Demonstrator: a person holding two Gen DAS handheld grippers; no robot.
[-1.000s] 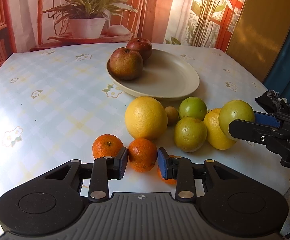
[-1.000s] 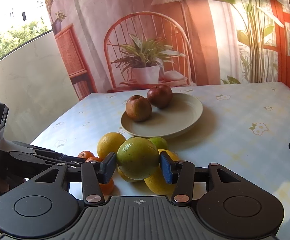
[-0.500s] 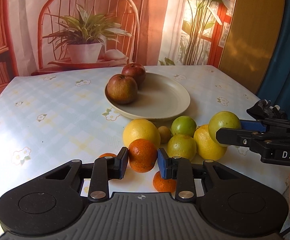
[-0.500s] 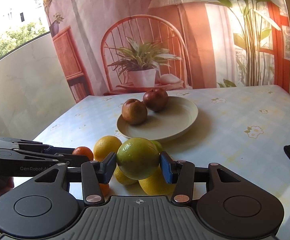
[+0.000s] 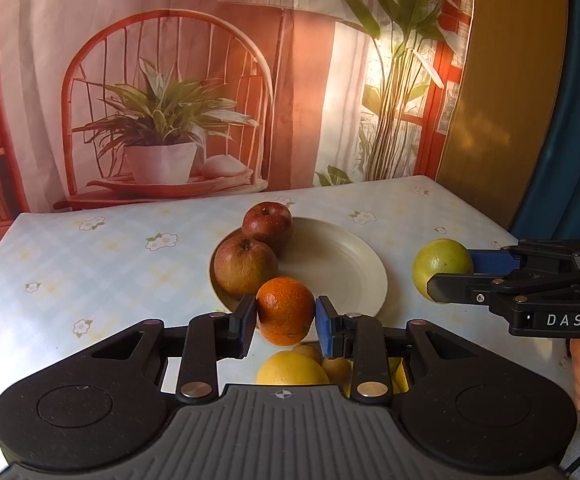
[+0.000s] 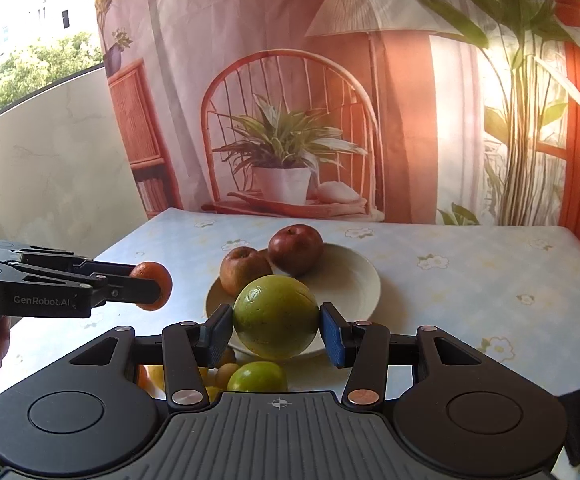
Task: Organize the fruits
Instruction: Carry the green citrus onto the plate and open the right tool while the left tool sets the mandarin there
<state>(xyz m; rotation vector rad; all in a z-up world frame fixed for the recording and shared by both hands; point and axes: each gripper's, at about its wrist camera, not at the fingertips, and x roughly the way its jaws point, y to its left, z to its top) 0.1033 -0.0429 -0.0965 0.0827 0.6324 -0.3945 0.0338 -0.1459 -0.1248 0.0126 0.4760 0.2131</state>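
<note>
Fruits first, from my left wrist camera: my left gripper [image 5: 286,316] is clamped on a small orange [image 5: 285,310], both pads pressed to its sides, carried clear of the table [image 5: 90,264] with the plate [image 5: 341,268] just ahead. Two apples [image 5: 246,264] sit at the plate's left edge, touching each other. Off to the right I see my right gripper [image 5: 449,276] holding a green citrus [image 5: 439,266] near the plate's right rim. Loose yellow fruit [image 5: 290,368] lies below my fingers.

What worries me here: the orange is round and pinched only at its middle, so a tilt or jolt could roll it out. If I set it down against the apples, it may nudge them off the rim.

On my right wrist camera, the green citrus [image 6: 276,316] fills the grip fully, held between both pads, over the plate's [image 6: 353,280] near edge. The left gripper [image 6: 152,286] with its orange [image 6: 154,285] hangs off to the left. Both hands heading for one plate could bump each other.
</note>
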